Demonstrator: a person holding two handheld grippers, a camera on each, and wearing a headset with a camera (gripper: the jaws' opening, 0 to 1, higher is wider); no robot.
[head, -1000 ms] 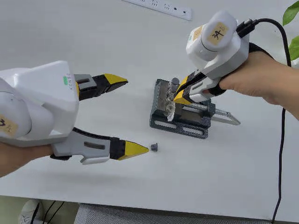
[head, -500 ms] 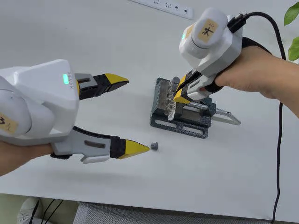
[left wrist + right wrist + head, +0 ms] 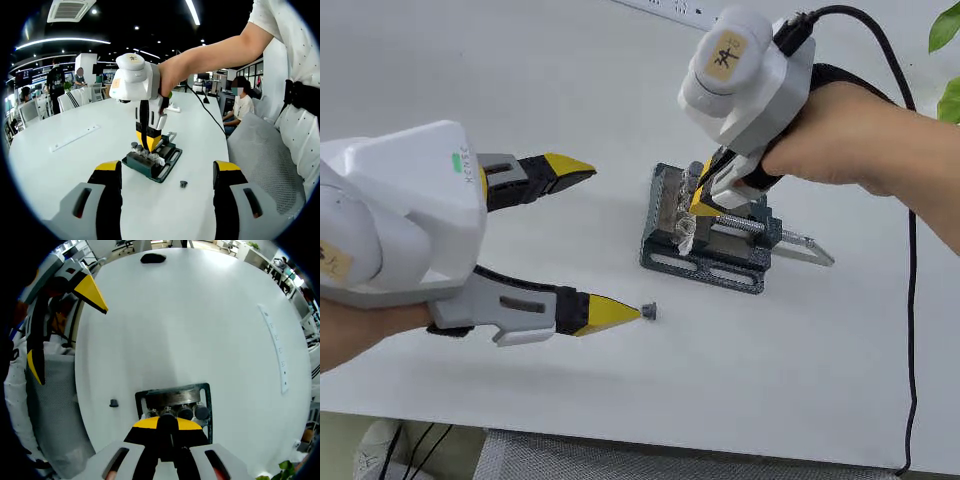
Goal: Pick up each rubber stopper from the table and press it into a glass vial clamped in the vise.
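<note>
A small dark vise (image 3: 720, 265) stands mid-table with glass vials (image 3: 682, 232) clamped in it; some of them carry grey stoppers (image 3: 200, 411). My right gripper (image 3: 701, 205) points down over the vials, shut on a dark rubber stopper (image 3: 167, 421) right above the row. From the left gripper view the right gripper (image 3: 148, 142) stands upright on the vise (image 3: 167, 155). One loose stopper (image 3: 649, 312) lies on the table in front of the vise, just off the near fingertip of my left gripper (image 3: 610, 243), which is open and holds nothing. The same stopper (image 3: 183, 184) lies between its jaws.
A white power strip (image 3: 670, 10) lies at the far edge of the white table. The right gripper's black cable (image 3: 910, 300) trails down the right side. Green leaves (image 3: 945, 30) show at the top right. The table's near edge (image 3: 720, 452) runs along the bottom.
My right gripper has shifted left and stood up straighter over the vials. The left gripper and the loose stopper have stayed where they were.
</note>
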